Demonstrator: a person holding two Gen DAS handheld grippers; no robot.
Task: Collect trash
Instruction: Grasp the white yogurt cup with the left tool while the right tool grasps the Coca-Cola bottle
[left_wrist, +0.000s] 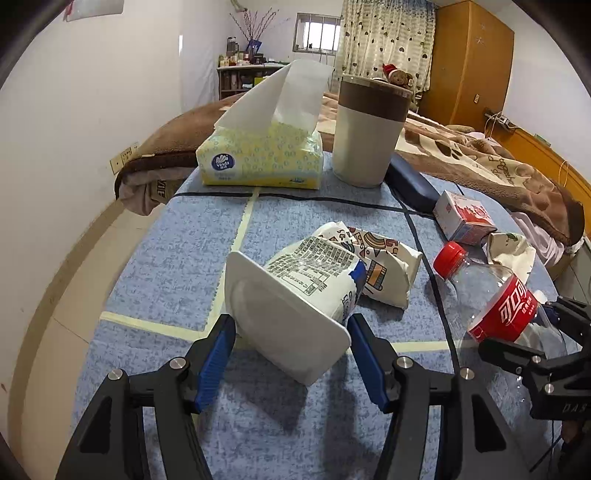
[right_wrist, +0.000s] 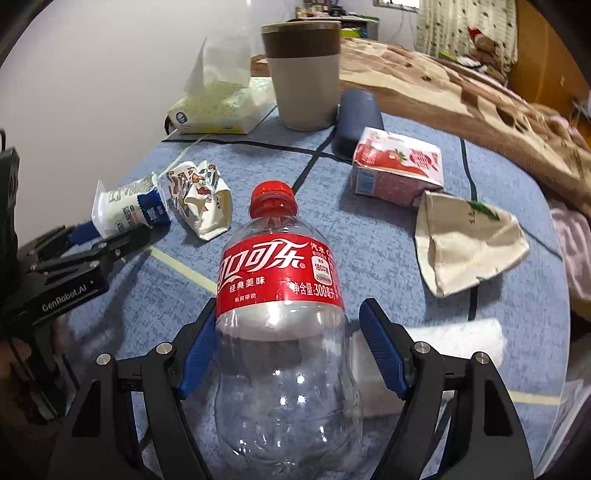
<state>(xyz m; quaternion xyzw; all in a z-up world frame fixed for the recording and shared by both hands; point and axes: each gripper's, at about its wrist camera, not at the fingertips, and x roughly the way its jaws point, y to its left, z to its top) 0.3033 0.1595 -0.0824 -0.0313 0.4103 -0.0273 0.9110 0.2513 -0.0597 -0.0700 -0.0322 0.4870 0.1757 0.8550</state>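
Left wrist: yogurt cup (left_wrist: 295, 302) between tongs (left_wrist: 291, 332).

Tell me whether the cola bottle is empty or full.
Empty: the cola bottle is see-through below its red label, with no dark liquid; its red cap is on.

The desk (right_wrist: 369, 236) has a blue cloth with lines. A clear bottle (right_wrist: 280, 295) lies in the middle. At 12 o'clock stands a cup (right_wrist: 304, 81). At 10 o'clock lies a tissue pack (right_wrist: 218, 107), at 1 o'clock a red carton (right_wrist: 397, 164), at 3 o'clock a crushed paper cup (right_wrist: 469, 243).
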